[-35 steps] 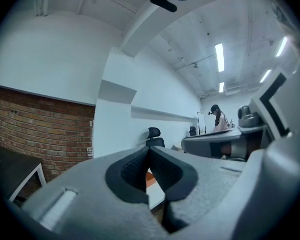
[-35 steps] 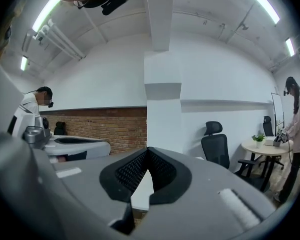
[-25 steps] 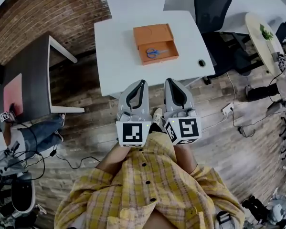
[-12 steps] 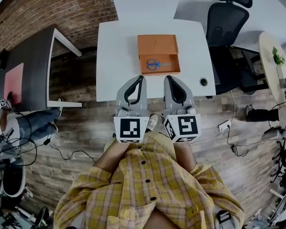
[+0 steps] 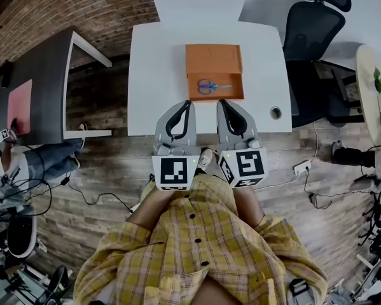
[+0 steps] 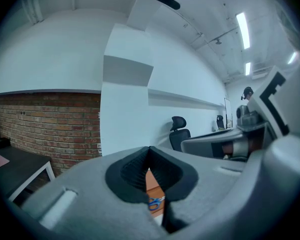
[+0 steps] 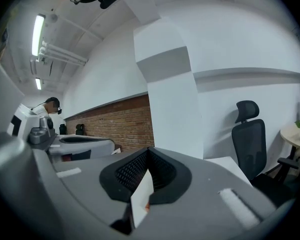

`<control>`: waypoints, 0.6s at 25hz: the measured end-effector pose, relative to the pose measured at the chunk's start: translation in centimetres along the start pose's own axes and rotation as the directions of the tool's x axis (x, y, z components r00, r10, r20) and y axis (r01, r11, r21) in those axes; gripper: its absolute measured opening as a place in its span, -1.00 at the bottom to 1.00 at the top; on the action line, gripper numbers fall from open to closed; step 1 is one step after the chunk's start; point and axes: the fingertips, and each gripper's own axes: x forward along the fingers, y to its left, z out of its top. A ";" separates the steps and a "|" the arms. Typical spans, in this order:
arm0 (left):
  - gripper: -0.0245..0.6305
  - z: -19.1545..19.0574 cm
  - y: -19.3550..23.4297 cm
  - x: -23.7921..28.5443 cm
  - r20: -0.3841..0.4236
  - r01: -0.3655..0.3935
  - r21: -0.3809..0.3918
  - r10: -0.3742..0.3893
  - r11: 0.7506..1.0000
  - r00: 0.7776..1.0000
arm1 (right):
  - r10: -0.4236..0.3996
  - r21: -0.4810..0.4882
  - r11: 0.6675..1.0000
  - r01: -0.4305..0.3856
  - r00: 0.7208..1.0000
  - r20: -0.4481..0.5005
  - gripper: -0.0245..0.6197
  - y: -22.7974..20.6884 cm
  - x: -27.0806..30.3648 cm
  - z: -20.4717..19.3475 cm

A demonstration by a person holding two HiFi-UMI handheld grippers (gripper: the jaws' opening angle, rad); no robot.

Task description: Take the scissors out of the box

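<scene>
An open orange box (image 5: 214, 59) lies on the white table (image 5: 155, 75), its lid folded back toward the far side. Blue-handled scissors (image 5: 212, 86) lie flat in its near half. Both grippers are held side by side at the table's near edge, just short of the box. My left gripper (image 5: 191, 103) is shut and holds nothing. My right gripper (image 5: 220, 102) is shut and empty too. In the left gripper view the scissors (image 6: 155, 202) and the box (image 6: 152, 180) show through the slot under the shut left gripper (image 6: 150, 149). The right gripper (image 7: 148, 150) shows only a sliver of table.
A black office chair (image 5: 316, 24) stands right of the table, and a dark desk (image 5: 41, 88) left of it. A cable hole (image 5: 276, 113) sits near the table's near right corner. A seated person (image 5: 25, 170) and floor cables (image 5: 88, 196) lie at left.
The table and box have come nearer and squarer in the head view. Both grippers, still shut, went from over the wooden floor to the table's near edge.
</scene>
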 end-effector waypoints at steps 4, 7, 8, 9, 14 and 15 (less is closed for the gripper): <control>-0.92 -0.7 1.1 1.3 -0.010 0.018 -0.031 -0.018 0.999 1.000 | -0.005 -0.023 1.000 0.004 0.999 -0.033 -0.91 -0.1 2.2 -0.7; -0.92 -1.0 1.3 2.4 -0.015 0.045 -0.033 -0.046 0.998 0.999 | -0.003 -0.033 0.999 0.001 0.998 -0.058 -0.91 -0.3 3.2 -1.0; -0.92 -1.3 1.4 2.7 -0.026 0.056 -0.030 -0.057 0.998 0.998 | -0.004 -0.036 0.999 0.001 0.998 -0.065 -0.91 -0.4 3.6 -1.2; -0.92 -1.4 1.5 3.0 -0.030 0.063 -0.029 -0.064 0.998 0.997 | -0.005 -0.039 0.999 0.002 0.997 -0.074 -0.91 -0.5 4.0 -1.4; -0.92 -2.3 2.3 4.5 -0.021 0.079 -0.059 -0.081 0.995 0.997 | -0.020 -0.053 0.998 0.013 0.992 -0.126 -0.91 -1.1 5.9 -3.1; -0.92 -2.4 2.5 4.8 -0.013 0.080 -0.066 -0.081 0.995 0.997 | -0.022 -0.060 0.998 0.014 0.990 -0.137 -0.91 -1.3 6.3 -3.4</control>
